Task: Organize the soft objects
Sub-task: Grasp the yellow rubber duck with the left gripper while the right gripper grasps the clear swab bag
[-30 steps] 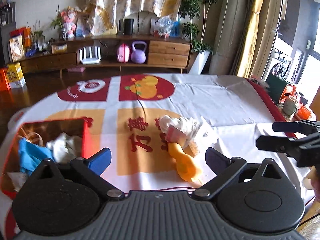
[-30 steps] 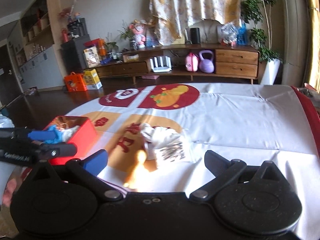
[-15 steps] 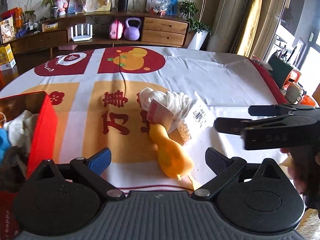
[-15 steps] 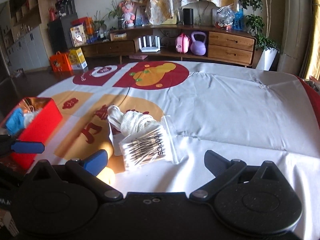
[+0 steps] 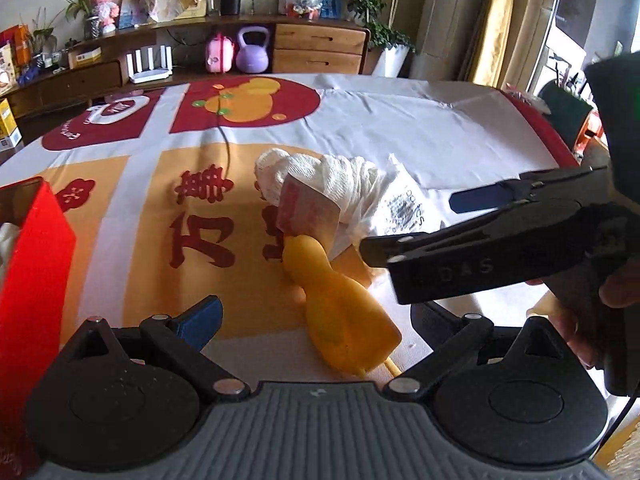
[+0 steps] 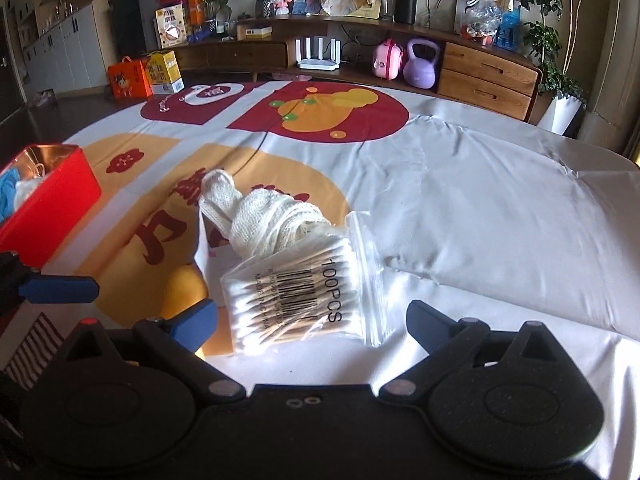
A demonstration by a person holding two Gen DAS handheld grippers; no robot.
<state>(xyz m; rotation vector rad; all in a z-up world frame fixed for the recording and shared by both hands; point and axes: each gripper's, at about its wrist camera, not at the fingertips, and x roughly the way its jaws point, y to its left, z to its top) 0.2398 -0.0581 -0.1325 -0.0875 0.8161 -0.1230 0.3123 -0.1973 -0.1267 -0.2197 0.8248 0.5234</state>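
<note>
From my left wrist view I see my left tool (image 5: 316, 320) with its fingers spread apart and nothing between them, hovering just over the yellow rubber toy (image 5: 340, 312), which lies on the printed tablecloth (image 5: 400, 120) near the table's near edge. The toy's narrow end touches a wad of white gauze (image 5: 320, 176) with a small pink-labelled packet (image 5: 308, 212) pressed against it. This view also shows my right tool (image 5: 408, 224) reaching in from the right side, seen edge-on, its two fingers apart and empty, above a clear bag of cotton swabs (image 5: 404, 204); the hand (image 5: 616, 284) gripping its handle shows at the right edge. Only a red wall of the red box (image 5: 36, 264) appears here, at the table's left side. My right wrist view gives what the left one hides: the bag (image 6: 296, 300) lies directly between the open fingers of the right tool (image 6: 312, 324), printed "100PCS" with a barcode, its top end touching the gauze (image 6: 260, 216). The toy (image 6: 184, 292) is mostly covered there, just a yellow bulge beside the bag. That view looks into the box (image 6: 60, 200), where blue and white soft items sit, and catches one blue finger (image 6: 60, 288) of the left tool at the left edge.
</note>
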